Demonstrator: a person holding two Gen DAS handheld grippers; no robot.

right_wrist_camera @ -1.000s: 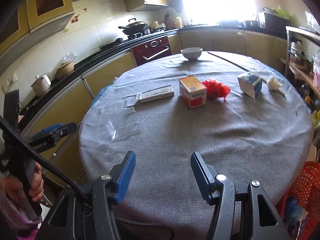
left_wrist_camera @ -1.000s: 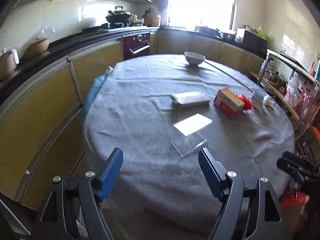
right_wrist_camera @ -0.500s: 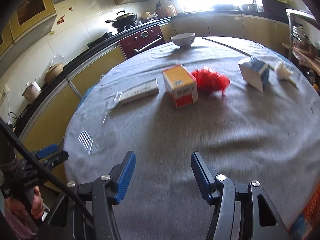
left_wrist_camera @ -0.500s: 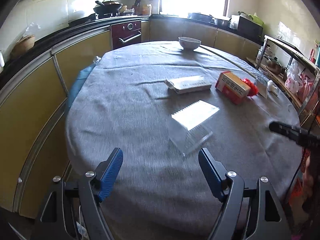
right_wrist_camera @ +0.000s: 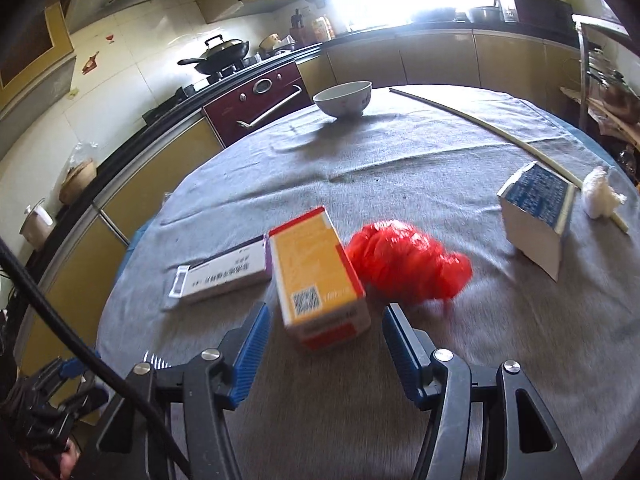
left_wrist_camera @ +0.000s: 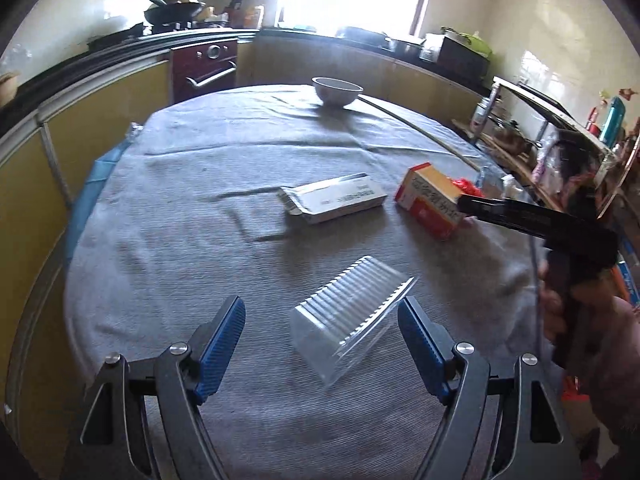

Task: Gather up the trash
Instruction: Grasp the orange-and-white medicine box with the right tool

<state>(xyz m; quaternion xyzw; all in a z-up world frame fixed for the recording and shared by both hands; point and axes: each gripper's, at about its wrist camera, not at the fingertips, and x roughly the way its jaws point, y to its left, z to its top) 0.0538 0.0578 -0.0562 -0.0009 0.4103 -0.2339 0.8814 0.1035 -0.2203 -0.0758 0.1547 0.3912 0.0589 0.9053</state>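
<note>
Between the open left gripper [left_wrist_camera: 320,332], clear plastic tray [left_wrist_camera: 348,320], untouched

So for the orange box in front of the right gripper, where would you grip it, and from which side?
Probably across its two long side faces, near the barcode end, coming from this near side. The orange box lies flat, lengthwise between the open right gripper fingers, with the red bag close beside its far half.
</note>
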